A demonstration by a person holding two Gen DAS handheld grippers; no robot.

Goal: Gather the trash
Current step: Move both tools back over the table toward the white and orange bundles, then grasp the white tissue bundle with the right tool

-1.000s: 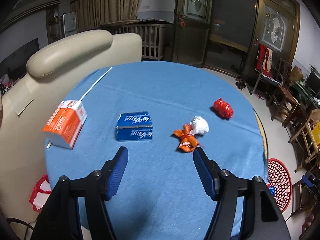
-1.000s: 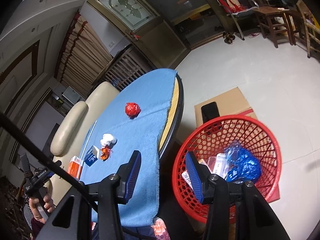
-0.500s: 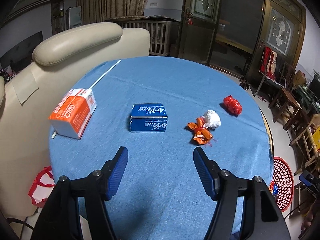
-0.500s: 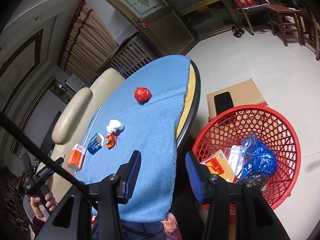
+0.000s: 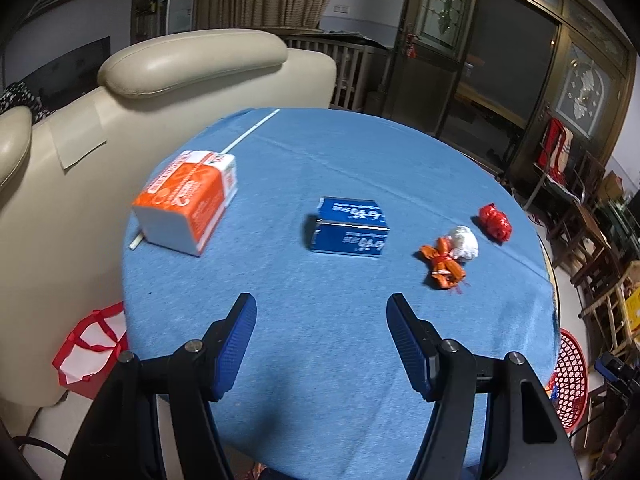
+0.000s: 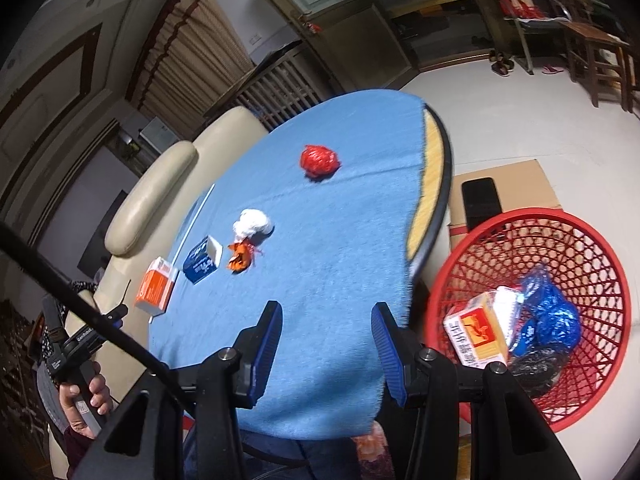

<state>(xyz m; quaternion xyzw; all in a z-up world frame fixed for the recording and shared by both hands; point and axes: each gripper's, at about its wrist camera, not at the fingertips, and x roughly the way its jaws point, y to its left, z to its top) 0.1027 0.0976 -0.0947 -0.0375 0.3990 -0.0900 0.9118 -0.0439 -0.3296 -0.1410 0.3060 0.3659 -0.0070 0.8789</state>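
On the round table with a blue cloth [image 5: 320, 360] lie an orange and white carton [image 5: 186, 200], a blue box [image 5: 350, 228], a crumpled orange wrapper [image 5: 442, 266], a white paper wad [image 5: 464, 242] and a red crumpled ball [image 5: 496, 222]. My left gripper [image 5: 320, 312] hovers open over the near cloth, short of the blue box, nothing between its fingers. My right gripper [image 6: 326, 314] is open and empty above the table's near edge, with the red ball [image 6: 319, 160], white wad [image 6: 252, 222], orange wrapper [image 6: 240, 258], blue box [image 6: 202, 260] and carton [image 6: 156, 286] further off.
A red mesh basket [image 6: 600, 240] stands on the floor right of the table, holding a yellow carton [image 6: 478, 330] and blue plastic. A cardboard box [image 6: 508, 184] lies behind it. A cream sofa [image 5: 120, 92] borders the table's left; a red bag [image 5: 92, 348] sits below. A hand [image 6: 86, 396] grips the other gripper.
In the left wrist view the table's items have slid right and grown nearer. In the right wrist view the table has swung in under the fingers and the basket has shifted right.
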